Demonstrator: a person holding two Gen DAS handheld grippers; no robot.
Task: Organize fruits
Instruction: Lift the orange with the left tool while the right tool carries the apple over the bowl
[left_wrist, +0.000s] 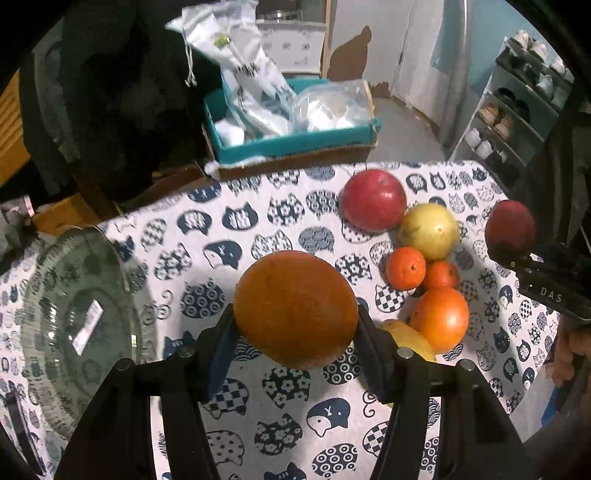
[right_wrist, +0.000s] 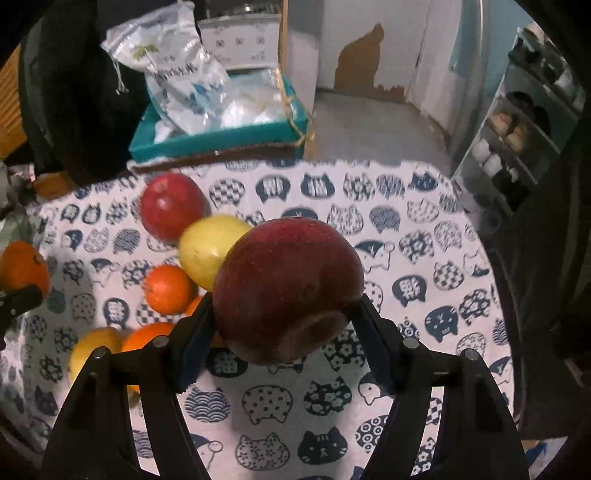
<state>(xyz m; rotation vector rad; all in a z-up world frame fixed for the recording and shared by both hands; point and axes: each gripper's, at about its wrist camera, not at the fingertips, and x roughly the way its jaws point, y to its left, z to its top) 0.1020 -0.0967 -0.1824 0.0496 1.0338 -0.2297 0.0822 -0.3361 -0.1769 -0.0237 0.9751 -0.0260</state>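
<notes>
My left gripper is shut on a large orange, held above the cat-print tablecloth. My right gripper is shut on a dark red apple, also seen at the right of the left wrist view. On the cloth lie a red apple, a yellow-green fruit, two small tangerines, an orange and a yellow lemon. A clear glass plate sits at the left.
Behind the table a teal box holds plastic bags. A shoe rack stands at the right. A dark garment hangs at the back left. The table's far edge runs just beyond the red apple.
</notes>
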